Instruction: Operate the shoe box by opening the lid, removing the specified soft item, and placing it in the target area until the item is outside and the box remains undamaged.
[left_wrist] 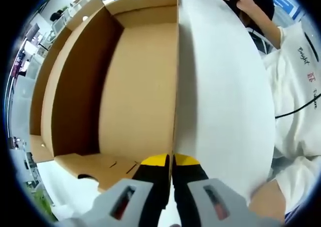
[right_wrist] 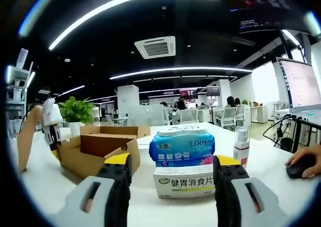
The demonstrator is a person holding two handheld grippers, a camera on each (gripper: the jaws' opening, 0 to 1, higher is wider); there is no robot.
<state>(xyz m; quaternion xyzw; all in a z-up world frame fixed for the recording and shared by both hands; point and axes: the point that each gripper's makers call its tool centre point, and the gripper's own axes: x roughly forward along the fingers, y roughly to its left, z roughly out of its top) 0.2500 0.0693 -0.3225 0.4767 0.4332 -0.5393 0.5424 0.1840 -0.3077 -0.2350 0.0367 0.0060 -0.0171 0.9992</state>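
Note:
The brown cardboard shoe box (left_wrist: 75, 96) lies open, and its inside looks bare. Its lid (left_wrist: 220, 101) stands up, white outside, with the edge running straight away from me. My left gripper (left_wrist: 173, 162) is shut on that lid edge, yellow tips pressed together. In the right gripper view the same box (right_wrist: 100, 149) sits at left on the white table, with the left gripper (right_wrist: 51, 132) holding the lid (right_wrist: 26, 139) upright. A soft blue tissue pack (right_wrist: 181, 146) rests on a white carton (right_wrist: 183, 182). Both sit just ahead of my right gripper (right_wrist: 170, 169), between its wide-open jaws.
A small spray bottle (right_wrist: 242, 146) stands right of the carton. A hand on a mouse (right_wrist: 301, 167) and a monitor (right_wrist: 301, 81) are at far right. A person in a white shirt (left_wrist: 296, 96) sits close beside the lid. A potted plant (right_wrist: 75, 114) stands behind the box.

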